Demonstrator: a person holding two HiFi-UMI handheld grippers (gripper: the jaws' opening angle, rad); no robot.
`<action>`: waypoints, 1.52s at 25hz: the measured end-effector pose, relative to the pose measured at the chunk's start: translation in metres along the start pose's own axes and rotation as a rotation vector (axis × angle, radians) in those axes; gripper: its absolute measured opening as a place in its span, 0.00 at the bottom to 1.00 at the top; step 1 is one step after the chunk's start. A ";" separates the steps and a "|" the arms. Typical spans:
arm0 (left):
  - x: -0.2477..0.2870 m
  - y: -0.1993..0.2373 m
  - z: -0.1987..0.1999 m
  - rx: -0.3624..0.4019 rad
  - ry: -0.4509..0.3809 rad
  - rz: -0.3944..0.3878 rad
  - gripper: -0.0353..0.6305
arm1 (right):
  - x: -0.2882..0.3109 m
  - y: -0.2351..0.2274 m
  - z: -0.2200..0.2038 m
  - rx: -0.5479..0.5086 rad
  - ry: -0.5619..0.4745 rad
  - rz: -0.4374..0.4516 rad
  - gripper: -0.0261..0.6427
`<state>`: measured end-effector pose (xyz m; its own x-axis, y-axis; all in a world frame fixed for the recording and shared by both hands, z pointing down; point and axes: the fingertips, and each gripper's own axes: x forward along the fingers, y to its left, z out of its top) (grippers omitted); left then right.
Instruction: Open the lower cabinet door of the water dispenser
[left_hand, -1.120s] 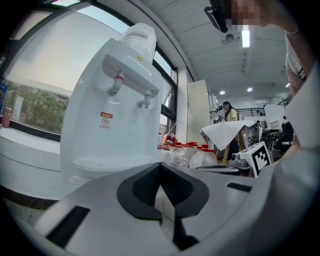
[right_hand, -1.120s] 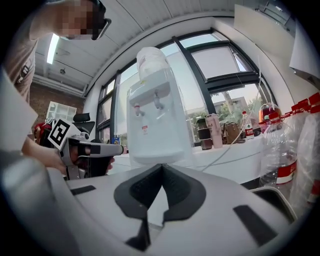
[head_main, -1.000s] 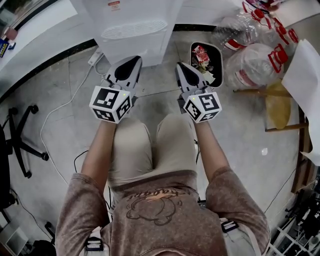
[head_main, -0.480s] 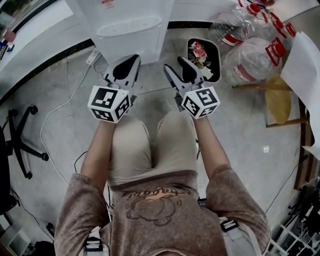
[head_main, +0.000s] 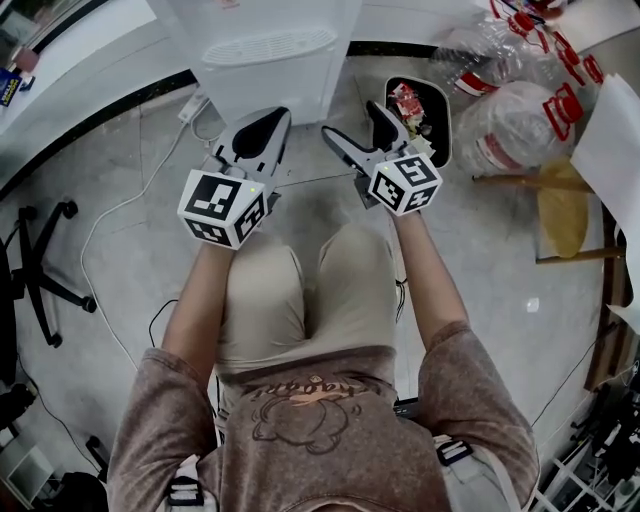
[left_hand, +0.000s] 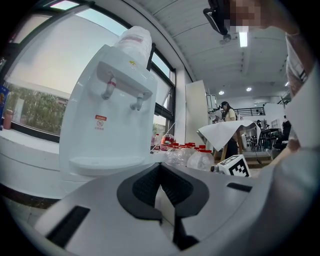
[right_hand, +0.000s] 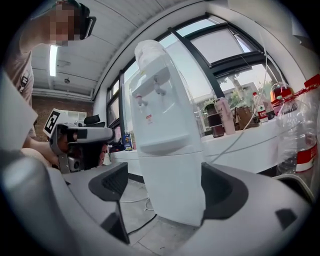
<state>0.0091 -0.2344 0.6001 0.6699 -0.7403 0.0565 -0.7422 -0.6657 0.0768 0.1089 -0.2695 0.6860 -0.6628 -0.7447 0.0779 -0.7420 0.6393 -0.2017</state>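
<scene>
White water dispenser (head_main: 265, 60) stands on the floor just ahead of us | lower cabinet door (right_hand: 172, 185) looks closed | right tongs (head_main: 352, 122) have just been opening, now wide, empty | left tongs (head_main: 272, 118) pressed together, empty | we should line up squarely on the door's edge before pinching

Bare floor (head_main: 305, 150) before the water dispenser (head_main: 270, 60); waste bin (head_main: 441, 110) close at right.
</scene>
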 end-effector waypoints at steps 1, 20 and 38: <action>0.000 0.001 0.001 -0.004 -0.002 0.003 0.07 | 0.005 -0.004 -0.002 0.000 0.005 0.002 0.70; -0.009 0.017 -0.004 -0.040 0.024 0.019 0.07 | 0.106 -0.082 -0.034 -0.028 0.116 -0.005 0.70; -0.014 0.022 -0.009 -0.033 0.051 0.006 0.07 | 0.144 -0.102 -0.038 -0.041 0.111 -0.029 0.62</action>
<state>-0.0168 -0.2376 0.6103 0.6661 -0.7381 0.1074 -0.7458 -0.6572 0.1092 0.0858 -0.4349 0.7547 -0.6463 -0.7388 0.1911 -0.7631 0.6268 -0.1575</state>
